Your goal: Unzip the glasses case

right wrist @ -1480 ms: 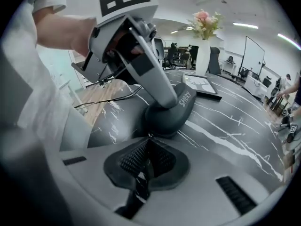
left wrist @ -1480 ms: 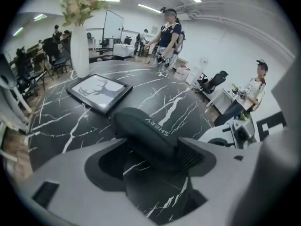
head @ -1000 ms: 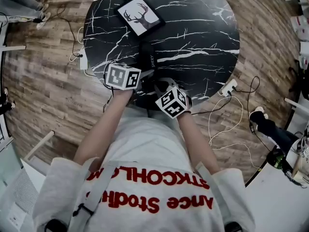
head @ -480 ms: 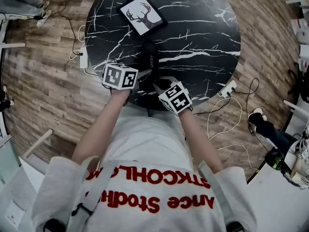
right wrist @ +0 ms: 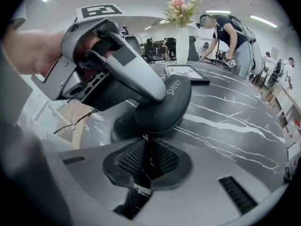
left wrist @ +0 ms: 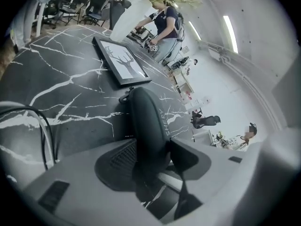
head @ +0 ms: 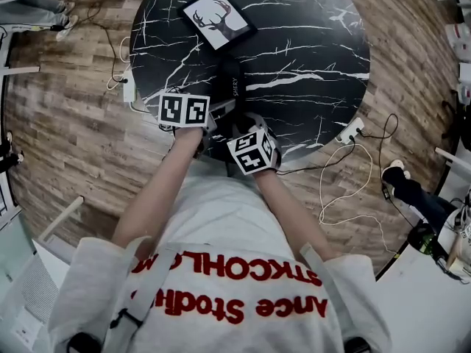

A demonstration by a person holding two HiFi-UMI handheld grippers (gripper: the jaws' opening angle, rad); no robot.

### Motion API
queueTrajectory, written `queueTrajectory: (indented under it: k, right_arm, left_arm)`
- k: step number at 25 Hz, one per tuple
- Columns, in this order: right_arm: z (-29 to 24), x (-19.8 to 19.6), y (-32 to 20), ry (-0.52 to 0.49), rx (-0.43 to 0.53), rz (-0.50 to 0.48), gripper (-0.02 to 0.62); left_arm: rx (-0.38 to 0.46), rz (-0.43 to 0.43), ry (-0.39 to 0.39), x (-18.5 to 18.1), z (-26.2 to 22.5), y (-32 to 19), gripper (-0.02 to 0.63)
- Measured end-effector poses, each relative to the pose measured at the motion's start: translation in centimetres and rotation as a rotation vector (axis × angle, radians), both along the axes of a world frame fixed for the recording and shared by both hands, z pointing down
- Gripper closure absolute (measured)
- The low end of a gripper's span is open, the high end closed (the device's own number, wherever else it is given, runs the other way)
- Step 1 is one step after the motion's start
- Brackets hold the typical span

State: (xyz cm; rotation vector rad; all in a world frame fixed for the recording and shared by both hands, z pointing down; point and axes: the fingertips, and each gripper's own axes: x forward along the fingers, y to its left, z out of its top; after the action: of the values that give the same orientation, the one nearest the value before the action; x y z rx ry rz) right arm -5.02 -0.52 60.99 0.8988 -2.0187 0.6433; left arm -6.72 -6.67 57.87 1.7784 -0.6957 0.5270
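Rolling since a second ago, the right tongs (right wrist: 146, 144) have edged left toward the left tongs (left wrist: 150, 147), and both marker cubes show new faces. The right pair have just been opening, while the left pair have closed in on the case.

Head view: the dark, oblong zip-up glasses case (head: 229, 87) lies on the near middle of the round black marble worktop (head: 316, 43), its long axis running near to far. Both tongs meet at its near end, left beside right. A black-framed deer picture (head: 218, 18) lies at the far left of the worktop, well apart from the case.

Left gripper view: the tongs are pinching the case's near end, one pad on each side of it. The framed picture lies beyond the case's far end.

Right gripper view: the pads stand a narrow slit apart, with marble showing through the gap. The case's near end sits just past their tips; whether they touch its zip I cannot tell. The left tongs clamp the case from the left.
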Motion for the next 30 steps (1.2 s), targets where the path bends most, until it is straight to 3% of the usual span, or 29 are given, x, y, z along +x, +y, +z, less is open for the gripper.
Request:
queueTrajectory:
  k: [2, 10, 14, 19, 22, 27, 30]
  right_arm:
    - [0.0, 0.0, 0.1, -0.034, -0.006, 0.018, 0.577]
    - [-0.2, 1.0, -0.2, -0.096, -0.042, 0.023, 0.581]
    - [-0.1, 2.4, -1.7, -0.068, -0.033, 0.007, 0.581]
    - [0.0, 2.8, -2.8, -0.008, -0.014, -0.102, 0.581]
    - [-0.6, 2.3, -1.8, -0.018, -0.008, -0.145, 0.581]
    - [-1.0, 0.7, 0.1, 0.067, 0.045, -0.296, 0.581]
    - [-1.0, 0.2, 0.3, 0.057, 0.044, -0.302, 0.581]
  left_arm:
    - [0.002, 0.001, -0.003, 0.1, 0.0, 0.0, 0.380]
    - [0.032, 0.051, -0.040, 0.1, -0.1, 0.0, 0.379]
    - [0.039, 0.064, -0.048, 0.1, -0.1, 0.0, 0.380]
    - [0.053, 0.091, -0.059, 0.2, -0.2, 0.1, 0.377]
    - [0.122, 0.151, -0.121, 0.3, -1.0, -0.4, 0.377]
    - [0.246, 0.244, -0.224, 1.7, -2.2, -1.4, 0.374]
    - [0.293, 0.290, -0.284, 2.0, -1.7, -1.6, 0.364]
